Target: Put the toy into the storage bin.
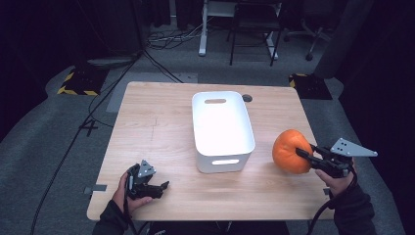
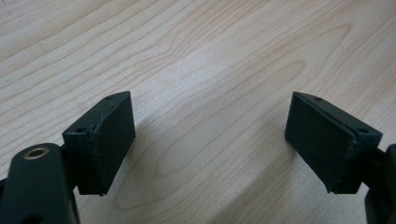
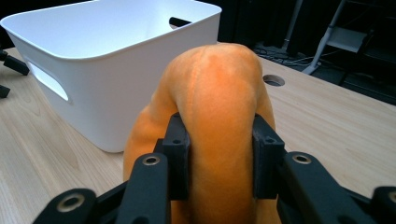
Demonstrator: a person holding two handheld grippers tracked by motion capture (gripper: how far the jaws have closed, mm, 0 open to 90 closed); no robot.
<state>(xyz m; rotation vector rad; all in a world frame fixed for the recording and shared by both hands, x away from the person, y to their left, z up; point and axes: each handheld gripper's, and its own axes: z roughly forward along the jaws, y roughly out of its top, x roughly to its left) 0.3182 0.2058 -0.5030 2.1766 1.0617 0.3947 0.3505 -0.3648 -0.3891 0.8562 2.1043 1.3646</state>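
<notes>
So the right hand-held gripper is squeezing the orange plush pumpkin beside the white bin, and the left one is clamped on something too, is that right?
Not quite. The right hand-held gripper does pinch the orange plush pumpkin beside the white bin, but the left hand-held gripper holds nothing. The left gripper view shows its jaws spread wide over bare wooden table.

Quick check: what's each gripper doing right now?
Left gripper: open, holding nothing, over the table.
Right gripper: shut on the orange plush pumpkin.
</notes>
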